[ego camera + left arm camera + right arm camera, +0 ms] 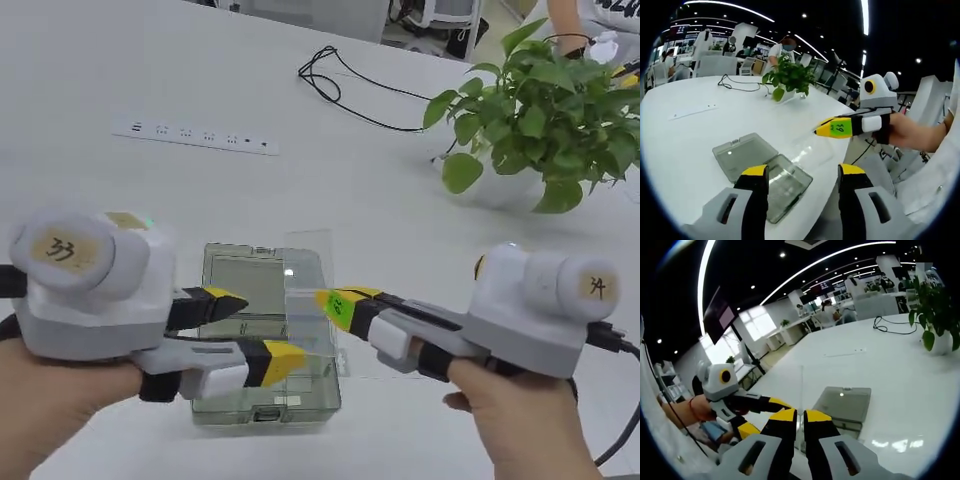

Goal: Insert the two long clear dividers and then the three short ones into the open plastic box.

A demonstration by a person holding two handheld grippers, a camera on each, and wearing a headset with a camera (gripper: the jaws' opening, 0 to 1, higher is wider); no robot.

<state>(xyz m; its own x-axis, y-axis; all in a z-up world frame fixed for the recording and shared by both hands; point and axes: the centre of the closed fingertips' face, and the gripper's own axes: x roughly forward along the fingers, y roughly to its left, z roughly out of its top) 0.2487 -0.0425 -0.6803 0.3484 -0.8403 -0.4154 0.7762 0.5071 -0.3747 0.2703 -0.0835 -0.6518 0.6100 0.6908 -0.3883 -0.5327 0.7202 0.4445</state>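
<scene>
Head view: my right claw (338, 300) is clenched on a clear divider (308, 265), held upright just above the box (300, 408). My left claw (255, 330) is released, also over the box.

Box (300, 395) on table (120, 60), front centre. Power strip (195, 135) behind at 11 o'clock, cable (318, 85) at 12, potted plant (540, 120) at 2, well apart.

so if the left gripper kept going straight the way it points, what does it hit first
Most likely the clear divider held upright by the right gripper over the plastic box; the left gripper, jaws open, points at it. Depth is unclear, so it might slip past.
</scene>
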